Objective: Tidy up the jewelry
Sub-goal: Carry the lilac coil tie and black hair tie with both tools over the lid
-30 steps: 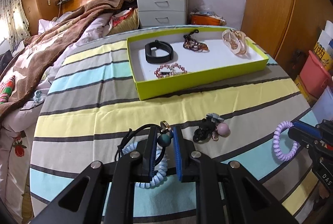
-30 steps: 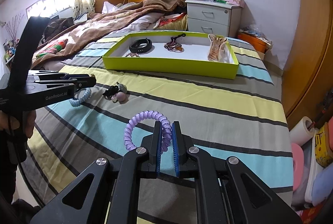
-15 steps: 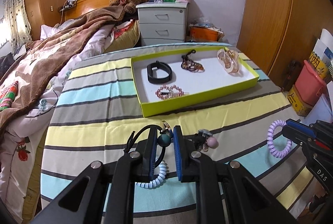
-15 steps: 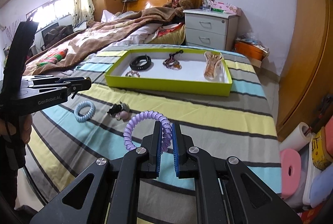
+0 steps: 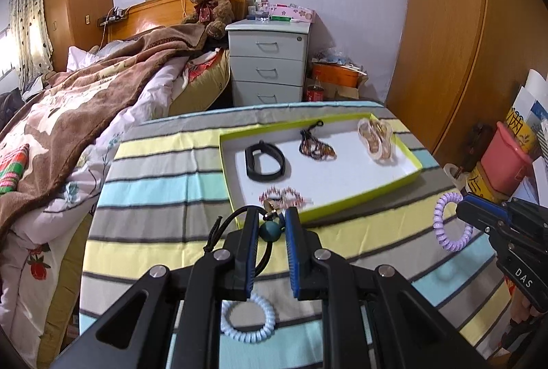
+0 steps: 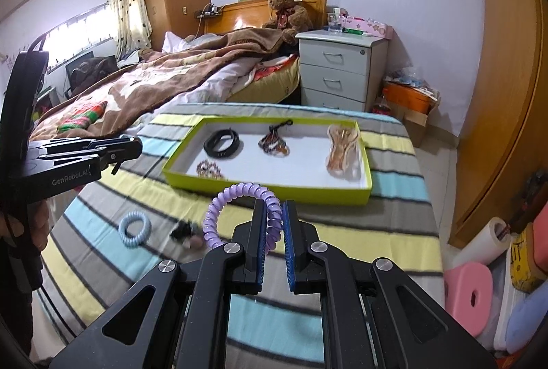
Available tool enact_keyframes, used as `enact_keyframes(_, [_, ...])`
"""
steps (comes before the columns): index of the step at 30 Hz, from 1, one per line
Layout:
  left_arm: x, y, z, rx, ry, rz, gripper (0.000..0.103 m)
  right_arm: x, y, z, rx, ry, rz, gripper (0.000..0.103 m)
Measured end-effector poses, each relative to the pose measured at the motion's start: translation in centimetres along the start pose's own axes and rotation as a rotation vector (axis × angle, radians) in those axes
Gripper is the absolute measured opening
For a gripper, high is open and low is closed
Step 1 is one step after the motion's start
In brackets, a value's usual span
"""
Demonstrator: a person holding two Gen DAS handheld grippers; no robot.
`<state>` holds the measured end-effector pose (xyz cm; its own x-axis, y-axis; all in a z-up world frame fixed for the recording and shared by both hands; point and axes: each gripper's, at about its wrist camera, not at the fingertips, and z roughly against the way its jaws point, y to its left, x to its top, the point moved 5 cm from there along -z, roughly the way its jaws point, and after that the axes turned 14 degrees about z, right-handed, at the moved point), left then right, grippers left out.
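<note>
With both loads lifted clear of the striped bedspread [image 5: 154,191], the left gripper [image 5: 270,228] clamped a teal-beaded black hair tie [image 5: 269,229] and the right gripper [image 6: 274,223] pinched a lilac spiral hair coil [image 6: 236,194], each next needing carriage over the near edge into the lime-green cardboard tray [image 6: 267,189].

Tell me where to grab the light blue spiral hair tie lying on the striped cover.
Grip one side of the light blue spiral hair tie, probably from above, one pad inside the loop and one outside. It lies flat on the striped cover, apart from the black hair ornament.
</note>
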<state>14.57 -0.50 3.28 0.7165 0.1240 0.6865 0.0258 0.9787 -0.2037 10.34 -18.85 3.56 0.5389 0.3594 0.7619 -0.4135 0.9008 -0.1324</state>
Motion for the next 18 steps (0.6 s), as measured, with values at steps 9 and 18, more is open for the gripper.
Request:
enact_keyframes(9, [2.7, -0.9, -1.8, -0.029, 0.007, 0.019, 0.016, 2.4, -1.7, -2.1, -0.021, 0.006, -0.006, 0.010])
enact_keyframes(18, [4.7, -2.6, -4.2, -0.075, 0.030, 0.030, 0.016, 3.5, -3.4, -5.8, -0.041, 0.046, -0.037, 0.010])
